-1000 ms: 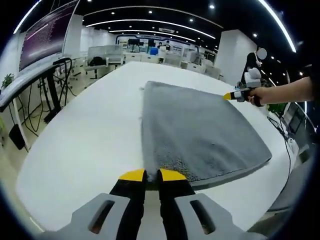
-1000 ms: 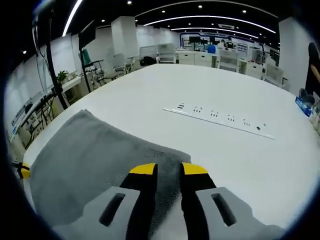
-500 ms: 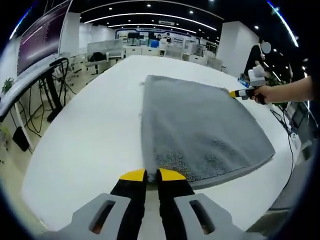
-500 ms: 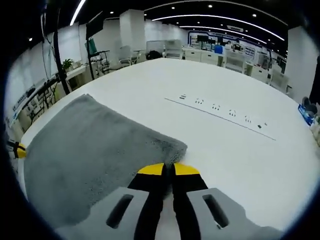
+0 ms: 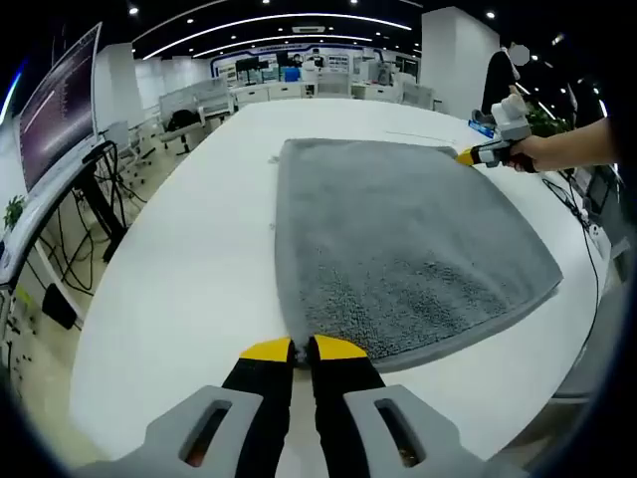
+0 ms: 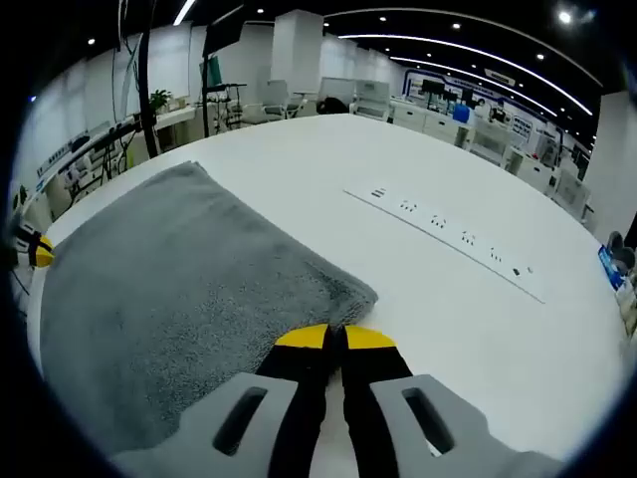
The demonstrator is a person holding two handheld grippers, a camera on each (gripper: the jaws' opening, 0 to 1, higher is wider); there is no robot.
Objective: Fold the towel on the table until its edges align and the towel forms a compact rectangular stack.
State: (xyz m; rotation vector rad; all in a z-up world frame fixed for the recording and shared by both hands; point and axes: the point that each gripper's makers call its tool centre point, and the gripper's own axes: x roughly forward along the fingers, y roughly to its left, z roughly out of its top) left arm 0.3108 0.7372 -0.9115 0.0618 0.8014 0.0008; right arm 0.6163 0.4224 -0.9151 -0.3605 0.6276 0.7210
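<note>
With both corners pinched, the fold is starting: left gripper (image 5: 294, 349) is clamped on the towel (image 5: 398, 239) corner at its tips, right gripper (image 6: 333, 338) likewise (towel flat on the table (image 6: 438, 299) ahead). Next: lift both corners together, carry across to the far edge.

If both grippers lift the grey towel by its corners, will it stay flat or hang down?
The grey towel would probably sag between the left gripper and right gripper; it lies limp and follows the table. Its thick, fuzzy pile suggests moderate weight and little slipping.
</note>
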